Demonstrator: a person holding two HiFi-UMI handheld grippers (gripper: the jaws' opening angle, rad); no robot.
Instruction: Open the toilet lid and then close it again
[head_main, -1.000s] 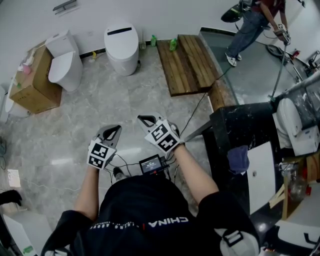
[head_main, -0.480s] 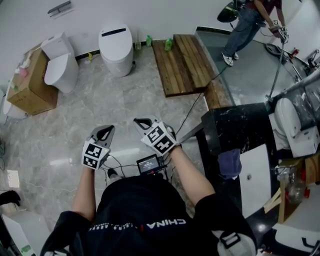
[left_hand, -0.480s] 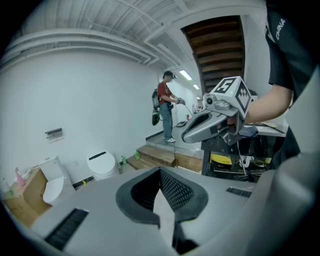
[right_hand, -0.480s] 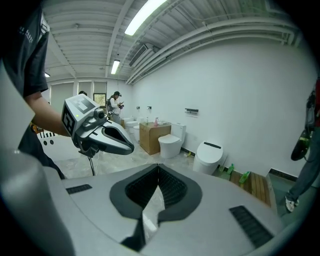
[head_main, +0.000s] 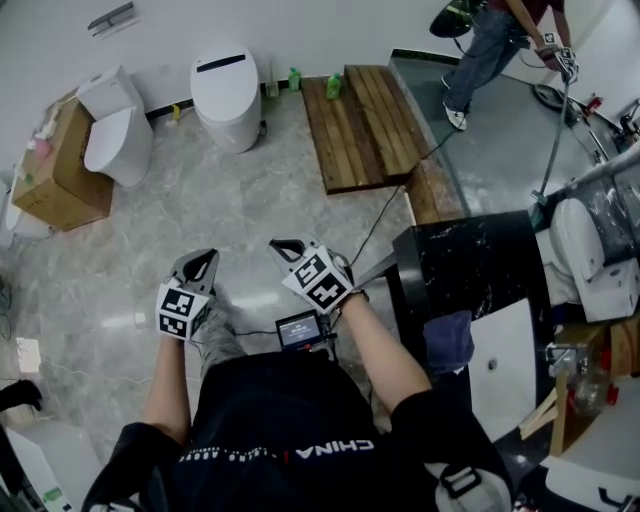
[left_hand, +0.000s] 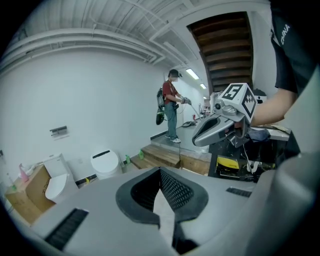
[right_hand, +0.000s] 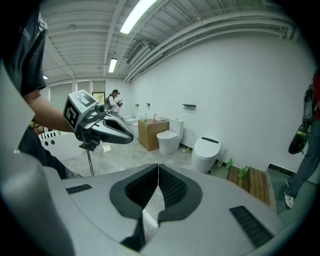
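Lid (head_main: 226, 82) of the toilet (head_main: 236, 128) lay shut: likely stiff, slippery plastic, best lifted at its front edge. Left hand-held gripper (head_main: 203, 256) and right hand-held gripper (head_main: 283, 244) were closed, empty.

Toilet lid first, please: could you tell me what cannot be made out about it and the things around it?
- Toilet lid, all views: too small and far to show its hinge or front gap.
- Green bottles, head view: labels too small.
- Other person, head view: upper body cut off by top edge.
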